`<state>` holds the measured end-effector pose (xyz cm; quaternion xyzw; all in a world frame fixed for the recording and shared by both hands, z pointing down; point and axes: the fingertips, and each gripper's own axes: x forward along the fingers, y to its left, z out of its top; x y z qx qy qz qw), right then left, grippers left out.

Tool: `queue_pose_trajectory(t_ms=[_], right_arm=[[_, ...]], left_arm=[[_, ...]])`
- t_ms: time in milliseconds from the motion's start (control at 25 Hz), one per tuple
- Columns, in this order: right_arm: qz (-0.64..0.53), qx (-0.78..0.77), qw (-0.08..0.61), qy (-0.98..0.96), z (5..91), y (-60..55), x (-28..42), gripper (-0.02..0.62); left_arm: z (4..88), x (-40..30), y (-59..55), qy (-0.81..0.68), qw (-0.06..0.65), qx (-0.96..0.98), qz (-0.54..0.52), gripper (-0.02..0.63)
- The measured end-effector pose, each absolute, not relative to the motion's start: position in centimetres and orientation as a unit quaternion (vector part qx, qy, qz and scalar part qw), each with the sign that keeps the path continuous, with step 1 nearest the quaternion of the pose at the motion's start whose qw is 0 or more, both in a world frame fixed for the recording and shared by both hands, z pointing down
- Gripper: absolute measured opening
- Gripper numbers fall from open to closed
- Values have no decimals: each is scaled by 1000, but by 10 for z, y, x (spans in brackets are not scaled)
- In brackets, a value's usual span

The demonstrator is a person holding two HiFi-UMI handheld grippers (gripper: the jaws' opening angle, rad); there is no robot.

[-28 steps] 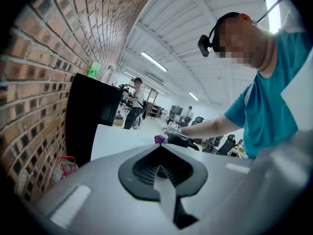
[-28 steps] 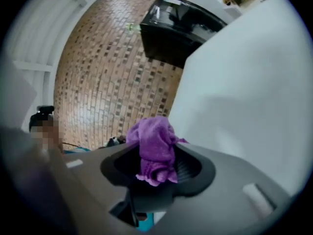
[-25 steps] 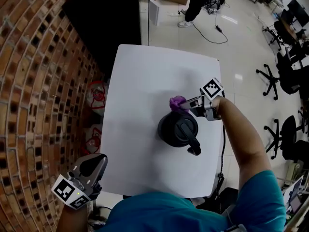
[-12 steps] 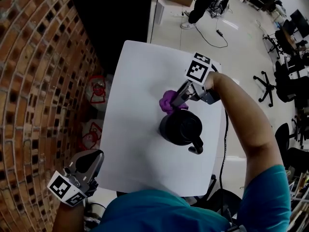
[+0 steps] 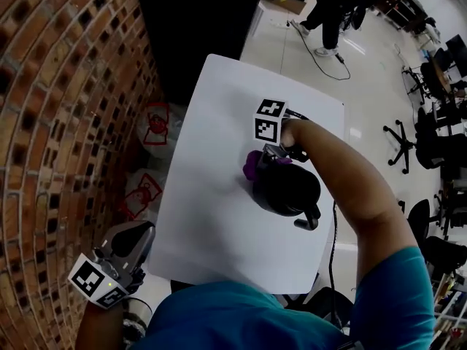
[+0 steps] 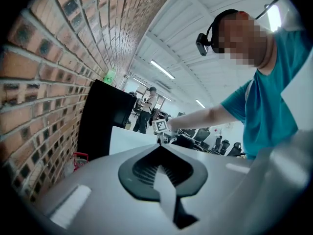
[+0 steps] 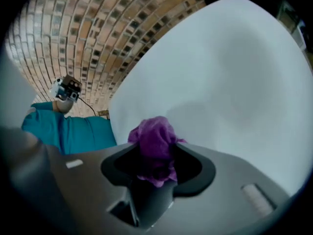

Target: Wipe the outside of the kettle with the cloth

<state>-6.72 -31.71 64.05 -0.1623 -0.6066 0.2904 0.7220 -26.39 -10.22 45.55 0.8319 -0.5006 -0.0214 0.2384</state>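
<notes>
Kettle (image 5: 286, 189) stands black near the middle of the white table (image 5: 211, 115), with the purple cloth (image 7: 155, 143) at its far-left side. The right gripper (image 5: 264, 159) pinches that cloth between its jaws. The left gripper (image 5: 131, 246) hangs off the table's near-left corner, jaws closed on nothing.

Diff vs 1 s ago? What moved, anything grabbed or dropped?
The right tongs, shut on the purple cloth, swept it round the black kettle from its far side to its far-left side. Nothing grabbed or released. Kettle stays put on the white table; left tongs stay shut, empty, off the near-left corner.
</notes>
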Motion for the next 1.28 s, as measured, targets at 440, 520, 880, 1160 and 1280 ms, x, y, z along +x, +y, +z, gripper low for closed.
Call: queue_pose_trajectory(t_ms=[440,520,880,1160,1280], right_arm=[[76,-245,810,-527,579,-257,-84,179],[59,-227,827,-510,602,-255,-79,179],[137,-118,703,-687,622,-223,-147,179],[453,70,208,-864,531,-198,-166,179],[529,169,14,-831,541,-207,-121,178]], left_arm=[[432,-285,-78,-502,232,832,-49,0],[428,-287,-74,-499,231,834,-53,0],[435,-309,-53,-484,220,846,-39,0],[428,-302,-60,-442,224,868,-36,0],[427,-295,-64,-420,223,880,-22,0]])
